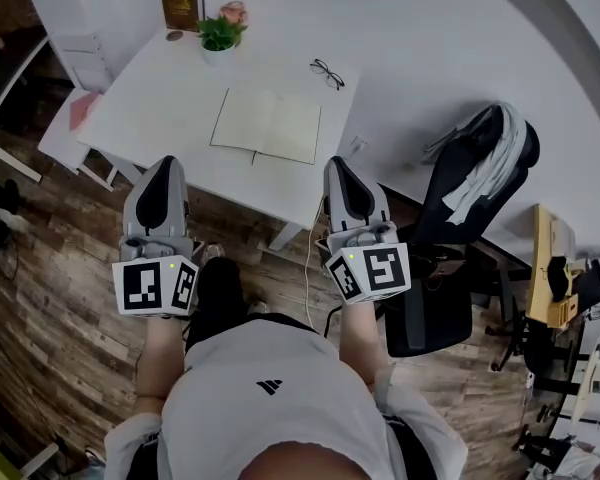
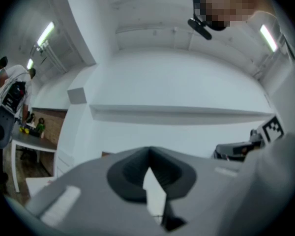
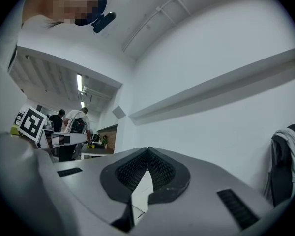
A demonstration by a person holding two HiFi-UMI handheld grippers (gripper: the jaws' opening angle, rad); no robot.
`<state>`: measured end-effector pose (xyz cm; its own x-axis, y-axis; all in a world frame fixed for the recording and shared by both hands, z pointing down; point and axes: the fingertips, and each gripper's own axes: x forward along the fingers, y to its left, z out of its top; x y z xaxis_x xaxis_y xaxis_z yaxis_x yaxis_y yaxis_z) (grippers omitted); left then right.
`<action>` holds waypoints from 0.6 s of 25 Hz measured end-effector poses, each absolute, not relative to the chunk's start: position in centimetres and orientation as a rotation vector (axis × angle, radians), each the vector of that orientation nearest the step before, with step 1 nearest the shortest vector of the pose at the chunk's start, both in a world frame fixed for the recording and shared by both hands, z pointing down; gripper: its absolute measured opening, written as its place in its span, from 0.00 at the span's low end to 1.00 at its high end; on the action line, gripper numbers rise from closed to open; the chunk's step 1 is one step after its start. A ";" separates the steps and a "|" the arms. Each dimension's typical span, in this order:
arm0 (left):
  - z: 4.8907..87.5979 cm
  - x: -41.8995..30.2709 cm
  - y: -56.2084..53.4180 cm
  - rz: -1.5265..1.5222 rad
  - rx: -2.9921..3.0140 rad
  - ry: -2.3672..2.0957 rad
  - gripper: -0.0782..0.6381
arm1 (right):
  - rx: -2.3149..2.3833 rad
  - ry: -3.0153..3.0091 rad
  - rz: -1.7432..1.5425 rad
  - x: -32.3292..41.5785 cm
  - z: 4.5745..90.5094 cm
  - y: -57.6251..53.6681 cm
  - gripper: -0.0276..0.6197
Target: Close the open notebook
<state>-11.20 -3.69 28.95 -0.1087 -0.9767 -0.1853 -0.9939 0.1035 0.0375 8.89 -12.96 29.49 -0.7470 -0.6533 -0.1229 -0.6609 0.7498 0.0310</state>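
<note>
Near table (image 1: 150, 108) front edge: open notebook (image 1: 267, 125) lies flat, pages up. Glasses (image 1: 327, 72) near far right corner. Left gripper (image 1: 163, 165) and right gripper (image 1: 338, 166) hang short of front edge, both pinched tight, nothing inside.

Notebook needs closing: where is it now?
Head view, centre: the notebook lies open on the table, below the plant and the glasses.

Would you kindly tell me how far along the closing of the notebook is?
Nothing looks done yet: the cream-paged open notebook lies spread flat on the white table. In hand: nothing. The left tongs and right tongs are shut and empty, both short of the notebook. Left to do: reach it and fold one side over the other.
</note>
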 end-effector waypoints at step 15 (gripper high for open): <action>28.8 -19.3 -16.6 0.238 -2.157 2.141 0.12 | -1.203 2.800 0.109 0.8 29.4 -23.9 0.04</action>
